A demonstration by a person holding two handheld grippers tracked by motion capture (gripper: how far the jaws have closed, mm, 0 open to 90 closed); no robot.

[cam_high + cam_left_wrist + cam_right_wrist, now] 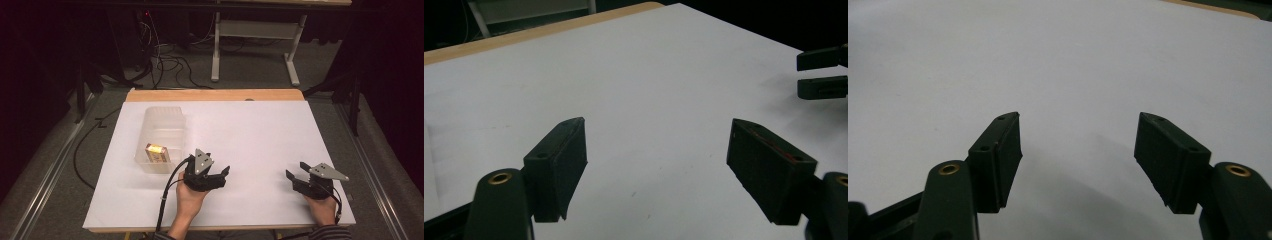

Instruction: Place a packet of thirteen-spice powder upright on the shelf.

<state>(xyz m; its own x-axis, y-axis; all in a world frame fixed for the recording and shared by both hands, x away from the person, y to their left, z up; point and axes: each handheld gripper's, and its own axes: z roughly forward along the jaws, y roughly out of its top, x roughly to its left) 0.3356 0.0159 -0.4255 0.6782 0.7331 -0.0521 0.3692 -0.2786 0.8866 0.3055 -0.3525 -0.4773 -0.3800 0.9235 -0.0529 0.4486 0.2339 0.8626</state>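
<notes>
Both hands come in from the bottom edge of the high view, each wrapped around a black gripper, so that's what sits closest. Left gripper (pixel 220 172) is low over the white table (pixel 250 135), pretty much centre-left, with its grey three-cornered plate on top and a cable trailing back past the wrist. Its jaws stand clearly apart, and in the left gripper view you can see plain white surface between the two black pads (pixel 566 160), so it's got hold of nothing. Same story on the other side: right gripper (pixel 296 171) is near the table's right front corner, jaws spread wide, just bare table between them in the right gripper view (pixel 1078 165). You can also catch its jaw tips poking in at the far right edge of the left gripper view.

As for the stuff on the table: there's a clear plastic container (pixel 162 130) on the left part of the sheet, and a small yellow box (pixel 156 153) at its near end, looks like it's inside but honestly hard to be sure through the plastic. That box sits just to the left of the left gripper, near but not touching it. Right gripper is well apart from both.

Beyond the table's wooden far edge there's grey floor with cables (pixel 167 60) and a desk frame (pixel 255 40).
</notes>
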